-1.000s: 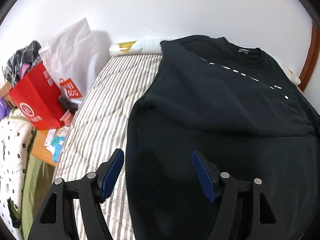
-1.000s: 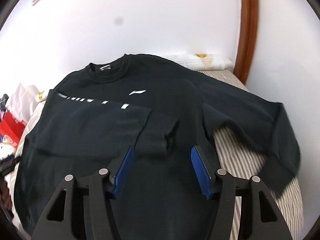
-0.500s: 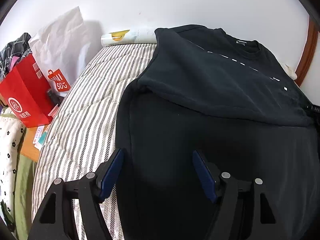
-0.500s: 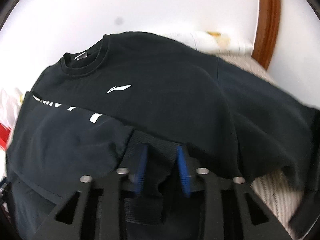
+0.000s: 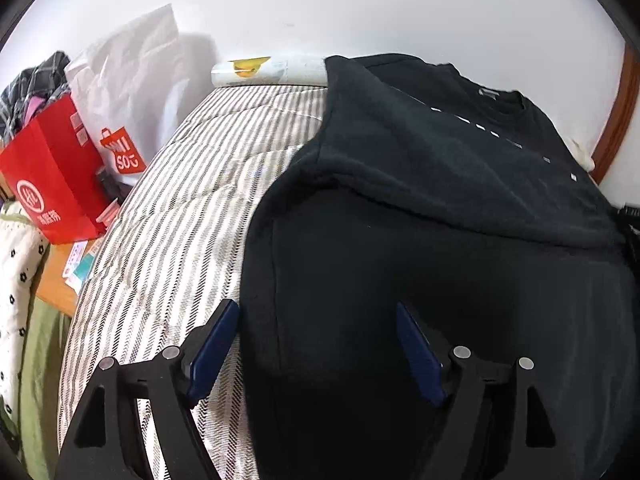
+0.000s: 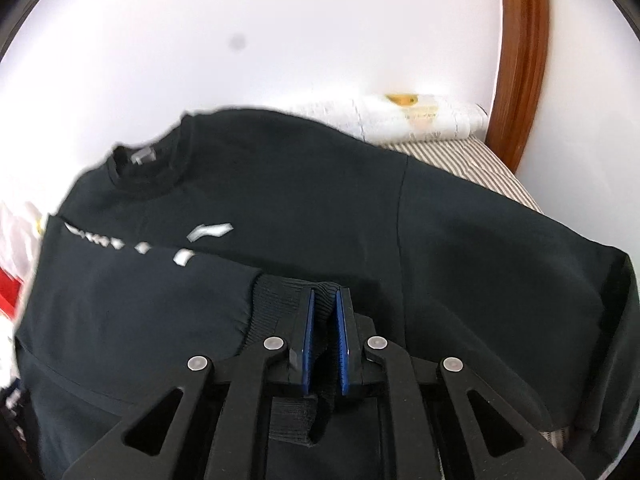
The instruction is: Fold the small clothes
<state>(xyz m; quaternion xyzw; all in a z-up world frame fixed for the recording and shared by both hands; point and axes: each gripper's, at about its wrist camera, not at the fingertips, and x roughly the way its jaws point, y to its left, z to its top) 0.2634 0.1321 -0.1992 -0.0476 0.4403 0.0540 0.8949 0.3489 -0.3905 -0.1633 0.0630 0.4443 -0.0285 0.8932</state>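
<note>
A black sweatshirt (image 5: 440,208) lies on a striped bed (image 5: 192,208), its left sleeve folded across the chest. My left gripper (image 5: 316,320) is open and empty, low over the sweatshirt's left side edge. In the right wrist view the sweatshirt (image 6: 312,200) shows its collar and a white logo. My right gripper (image 6: 325,296) is shut on the ribbed sleeve cuff (image 6: 280,300) of the folded sleeve. The other sleeve (image 6: 520,280) lies spread out to the right.
A red paper bag (image 5: 52,184) and a white shopping bag (image 5: 128,92) stand left of the bed. A rolled white item (image 5: 268,68) lies at the bed's head by the wall. A brown wooden frame (image 6: 520,60) stands at the right.
My right gripper has moved down onto the folded sleeve's cuff and shut on it. My left gripper has stayed open and shifted slightly over the sweatshirt's left edge.
</note>
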